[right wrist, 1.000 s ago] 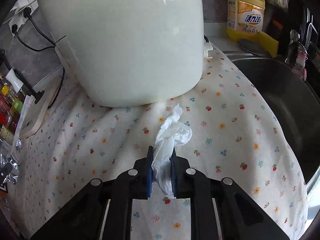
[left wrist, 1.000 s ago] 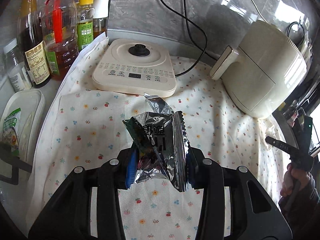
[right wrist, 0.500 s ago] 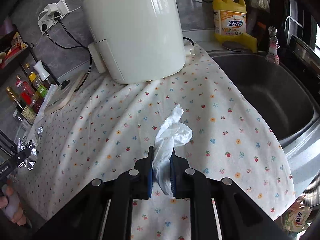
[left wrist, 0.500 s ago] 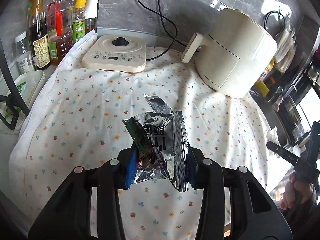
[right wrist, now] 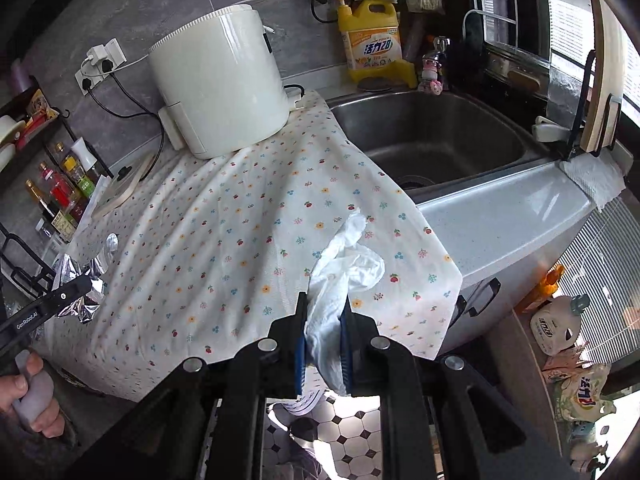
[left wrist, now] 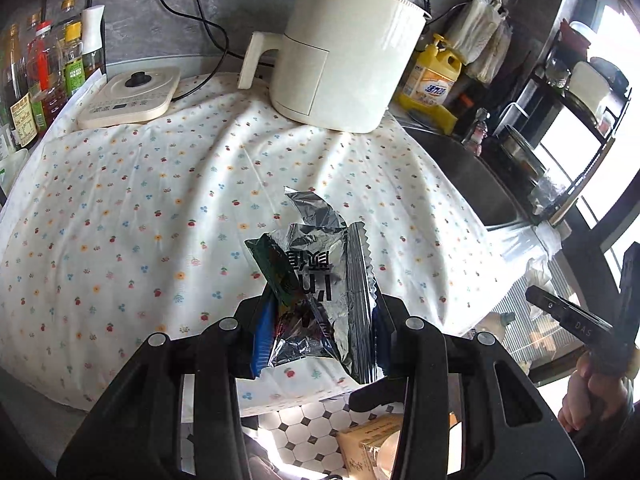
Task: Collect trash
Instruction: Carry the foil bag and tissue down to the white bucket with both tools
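Left wrist view: the left gripper [left wrist: 316,320] holds a crumpled foil wrapper [left wrist: 316,276] between its pads, and compared with a second ago the counter has dropped away, so the flowered cloth [left wrist: 160,208], the air fryer [left wrist: 344,52] and now the tiled floor [left wrist: 304,428] below the edge all show. Right wrist view tells the same: the right gripper [right wrist: 324,340] is pinched narrow on a white tissue [right wrist: 340,280], pulled back past the counter edge with the sink [right wrist: 432,132] in sight. Both pieces are off the counter and clear of the cloth; I judge a bin comes next, though none is visible yet
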A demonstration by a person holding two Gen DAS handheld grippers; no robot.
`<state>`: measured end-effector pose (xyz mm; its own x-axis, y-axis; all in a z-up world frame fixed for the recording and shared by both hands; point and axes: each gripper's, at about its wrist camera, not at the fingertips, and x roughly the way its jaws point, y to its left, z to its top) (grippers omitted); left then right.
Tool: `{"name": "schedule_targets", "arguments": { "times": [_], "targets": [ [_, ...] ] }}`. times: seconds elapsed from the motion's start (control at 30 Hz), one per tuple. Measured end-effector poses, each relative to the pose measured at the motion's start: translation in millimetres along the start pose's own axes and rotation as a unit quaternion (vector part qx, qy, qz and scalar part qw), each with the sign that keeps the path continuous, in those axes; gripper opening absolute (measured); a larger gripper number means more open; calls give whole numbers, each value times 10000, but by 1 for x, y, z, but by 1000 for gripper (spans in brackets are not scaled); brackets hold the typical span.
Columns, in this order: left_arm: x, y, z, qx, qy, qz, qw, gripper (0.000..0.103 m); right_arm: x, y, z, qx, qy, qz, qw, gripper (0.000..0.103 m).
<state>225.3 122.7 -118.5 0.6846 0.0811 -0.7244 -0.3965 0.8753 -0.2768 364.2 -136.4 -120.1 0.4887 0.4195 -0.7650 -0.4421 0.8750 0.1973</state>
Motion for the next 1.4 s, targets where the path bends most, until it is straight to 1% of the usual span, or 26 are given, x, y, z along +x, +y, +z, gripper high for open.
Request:
{"name": "schedule_targets", "arguments": {
  "times": [0.13,0.3,0.5,0.63,0.77,0.9,1.0,1.2,1.4],
  "targets": [
    [6,-42,-15,312,154,-271,9990,40,-27,-31,-25,187,-37,-188,9996,14],
    [19,-89,-38,650,427,-546,9955,40,-56,-73,-59,544,-34,-415,9977,14],
    [30,-139,-68,1008,713,-807,9891,40,-81,-121,-107,1021,73,-692,9923,15],
    [45,-167,-94,1220,1016,-919,9830,40,-96,-151,-143,1365,153,-883,9866,15],
    [59,-202,-129,1496,1382,-1115,9727,40,-115,-180,-180,1680,224,-1058,9798,15],
    [68,-236,-171,1781,1777,-1342,9585,40,-130,-203,-214,1959,313,-1208,9727,15],
    [73,-256,-201,1970,2087,-1434,9471,40,-143,-215,-237,2129,318,-1283,9681,15],
    [84,-276,-252,2160,2638,-1497,9281,41,-161,-234,-277,2411,331,-1379,9601,15],
    [97,-288,-297,2293,3072,-1496,9114,42,-161,-238,-310,2556,512,-1347,9560,15]
  ]
}}
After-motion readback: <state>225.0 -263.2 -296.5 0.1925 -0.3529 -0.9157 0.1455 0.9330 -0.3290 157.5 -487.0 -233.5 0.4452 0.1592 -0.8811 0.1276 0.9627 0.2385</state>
